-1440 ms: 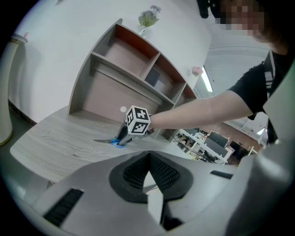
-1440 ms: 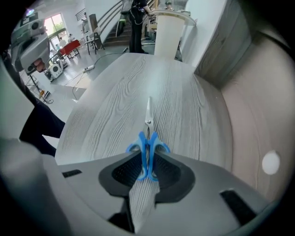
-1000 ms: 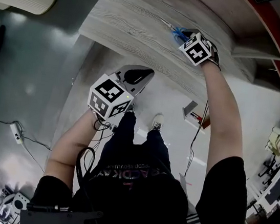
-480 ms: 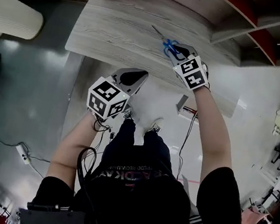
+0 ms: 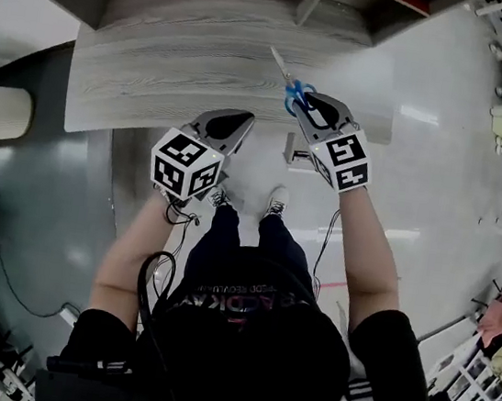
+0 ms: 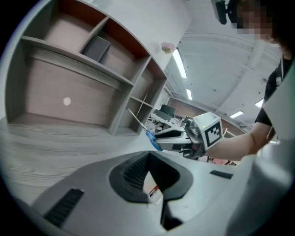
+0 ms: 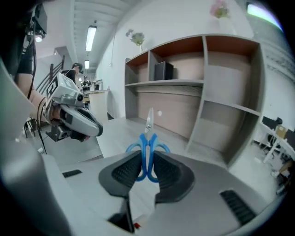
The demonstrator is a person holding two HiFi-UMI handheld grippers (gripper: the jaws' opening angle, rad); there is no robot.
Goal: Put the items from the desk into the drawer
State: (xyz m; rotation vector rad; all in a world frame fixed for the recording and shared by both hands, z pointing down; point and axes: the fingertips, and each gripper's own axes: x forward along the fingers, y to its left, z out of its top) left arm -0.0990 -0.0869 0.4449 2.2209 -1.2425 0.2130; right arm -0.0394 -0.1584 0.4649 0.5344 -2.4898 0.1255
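Scissors: blue handles, smooth glossy plastic; blades bright bare metal.
Desk: grey wood-grain top, matt, grain lines distinct.
Right gripper: grey shell, smooth matt plastic; black pads ribbed, probably rubber.
Marker cube: matt white, black print.
Floor: pale, glossy, reflects lights.

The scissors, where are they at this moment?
The scissors are clamped by their blue handles in the right gripper, blades pointing forward. In the head view they are right of centre, above the grey desk near its front edge.
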